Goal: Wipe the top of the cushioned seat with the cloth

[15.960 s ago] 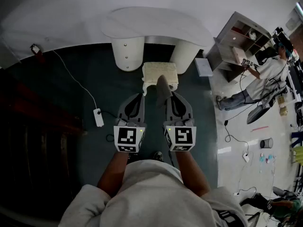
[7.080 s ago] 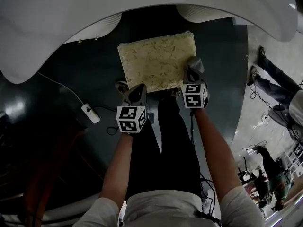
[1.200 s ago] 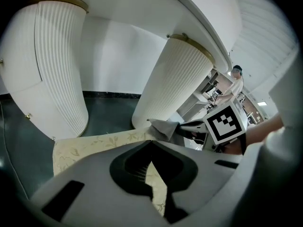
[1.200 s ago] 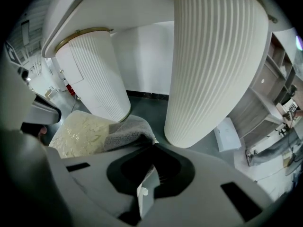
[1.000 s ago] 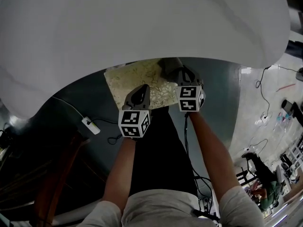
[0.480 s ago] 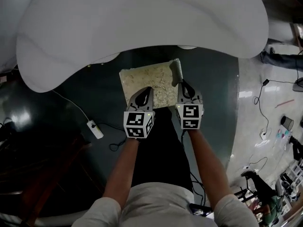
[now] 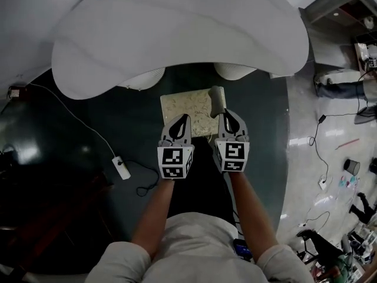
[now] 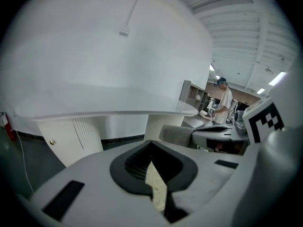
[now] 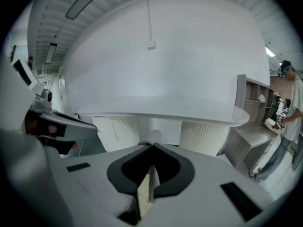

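Farther off now sits the square cream cushioned seat [image 7: 187, 108]. My right gripper [image 7: 227, 114] pinches the floppy, light-looking grey cloth [image 7: 218, 98] by its end; my left gripper [image 7: 181, 119] is closed, empty.

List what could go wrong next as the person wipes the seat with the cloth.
1. The cloth in the right gripper is at the right edge of the seat; a stroke there may slide off.
2. The white table ends just beyond the seat's far side, so a forward push may bump it.
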Action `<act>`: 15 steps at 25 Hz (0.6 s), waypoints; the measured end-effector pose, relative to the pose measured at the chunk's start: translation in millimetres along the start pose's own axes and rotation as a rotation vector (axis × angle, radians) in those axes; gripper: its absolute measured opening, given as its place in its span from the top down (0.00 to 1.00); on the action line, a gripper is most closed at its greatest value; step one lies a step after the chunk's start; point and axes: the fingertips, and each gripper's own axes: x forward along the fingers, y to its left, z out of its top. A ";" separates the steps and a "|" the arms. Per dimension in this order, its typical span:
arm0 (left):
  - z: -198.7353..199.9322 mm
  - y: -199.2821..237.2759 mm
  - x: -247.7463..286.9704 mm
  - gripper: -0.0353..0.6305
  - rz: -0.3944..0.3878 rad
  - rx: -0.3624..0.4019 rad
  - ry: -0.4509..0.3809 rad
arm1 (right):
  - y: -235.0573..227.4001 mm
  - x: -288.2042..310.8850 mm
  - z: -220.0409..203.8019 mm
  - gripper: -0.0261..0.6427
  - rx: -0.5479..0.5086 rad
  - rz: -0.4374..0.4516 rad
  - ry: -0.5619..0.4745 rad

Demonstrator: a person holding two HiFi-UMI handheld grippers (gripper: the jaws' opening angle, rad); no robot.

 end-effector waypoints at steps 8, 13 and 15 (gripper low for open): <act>50.2 -17.1 -88.0 0.93 0.001 -0.005 -0.108 | 35.2 -88.9 66.0 0.94 -0.011 0.016 -0.118; 81.1 -32.2 -144.8 0.93 0.026 -0.011 -0.159 | 50.8 -146.2 102.2 0.94 -0.026 0.000 -0.163; 91.0 -40.3 -165.6 0.93 0.024 -0.001 -0.177 | 51.3 -168.5 111.8 0.94 -0.015 -0.012 -0.173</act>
